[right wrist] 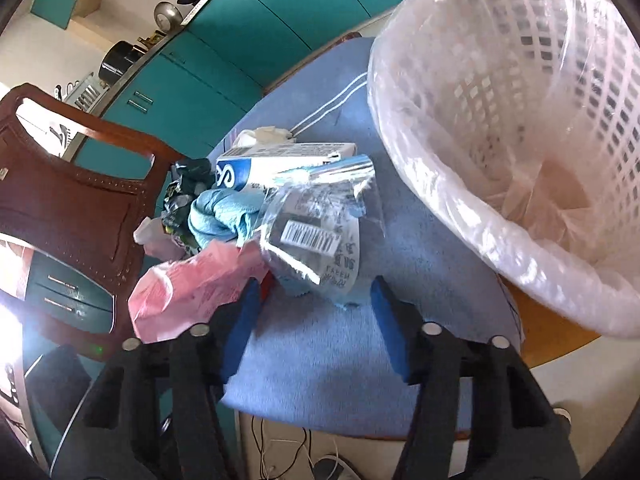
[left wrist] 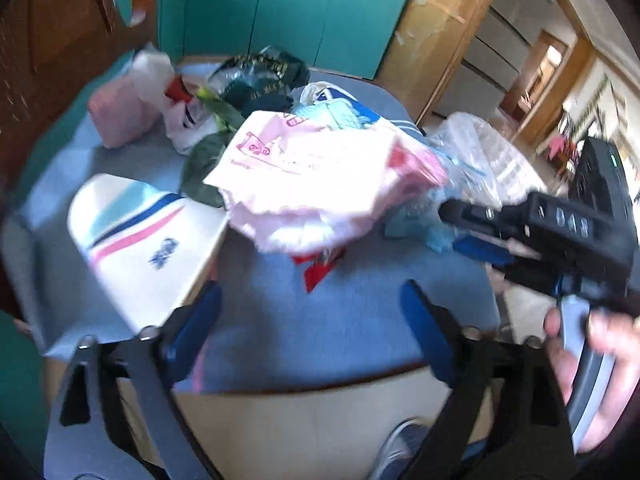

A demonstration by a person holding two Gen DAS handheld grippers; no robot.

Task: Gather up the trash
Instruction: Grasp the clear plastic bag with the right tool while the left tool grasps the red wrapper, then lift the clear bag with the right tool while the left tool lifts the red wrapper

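Note:
A heap of trash lies on a blue cloth (left wrist: pixel 340 312) over a round table. In the left wrist view I see a pink plastic bag (left wrist: pixel 316 176), a dark green wrapper (left wrist: pixel 260 76), a white striped carton (left wrist: pixel 136 236) and a red scrap (left wrist: pixel 316 268). My left gripper (left wrist: pixel 312 312) is open and empty above the cloth, short of the heap. The right gripper (left wrist: pixel 472 232) shows at the right, near clear plastic. In the right wrist view my right gripper (right wrist: pixel 316 308) is open, its tips beside a clear barcoded wrapper (right wrist: pixel 316 232) and the pink bag (right wrist: pixel 192 284). A lined white basket (right wrist: pixel 520 120) stands at the right.
A brown wooden chair (right wrist: pixel 76 200) stands at the table's left. Teal cabinets (left wrist: pixel 296 12) run behind. A blue cloth wad (right wrist: pixel 224 216) and a white and blue box (right wrist: pixel 280 160) lie in the heap. Cables (right wrist: pixel 288 456) lie on the floor below the table edge.

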